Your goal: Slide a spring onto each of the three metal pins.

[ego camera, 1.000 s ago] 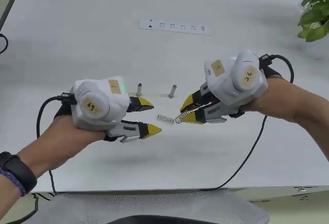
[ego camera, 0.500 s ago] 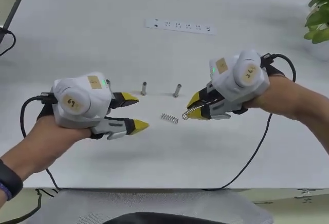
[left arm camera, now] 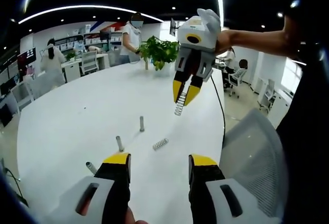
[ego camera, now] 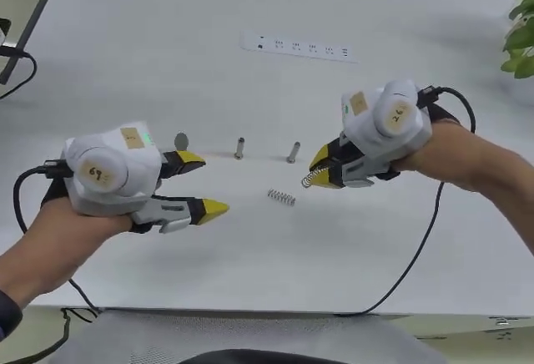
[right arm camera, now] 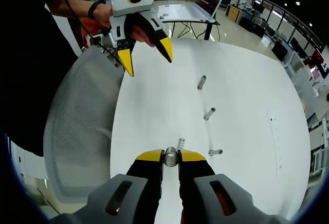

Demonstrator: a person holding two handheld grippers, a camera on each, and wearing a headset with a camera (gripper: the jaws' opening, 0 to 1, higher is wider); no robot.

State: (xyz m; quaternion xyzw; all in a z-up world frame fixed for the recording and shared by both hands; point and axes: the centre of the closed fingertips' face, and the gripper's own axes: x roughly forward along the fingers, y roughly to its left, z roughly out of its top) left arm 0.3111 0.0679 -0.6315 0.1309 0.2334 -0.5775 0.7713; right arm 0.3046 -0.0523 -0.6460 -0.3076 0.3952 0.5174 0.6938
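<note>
Since a second ago the left gripper (ego camera: 209, 184) has drawn off to the left, away from the loose spring (ego camera: 281, 197), and has uncovered the left pin (ego camera: 181, 141), which sits just beside its upper jaw; its jaws stand wide apart and hold nothing; the right gripper (ego camera: 319, 171) has lifted the held spring (ego camera: 310, 179) clear of the loose spring, which it nearly touched before; its jaws are pinched on one end of that coil, and the rest pokes out past the yellow tips, above the white table (ego camera: 125, 63); the middle pin (ego camera: 239, 148) and the right pin (ego camera: 294, 152) stand upright in a row with the left pin, all three bare; the loose spring lies flat on the table, nearer the person than those two pins and between the grippers; a power strip (ego camera: 300, 47) lies well beyond the pins.
</note>
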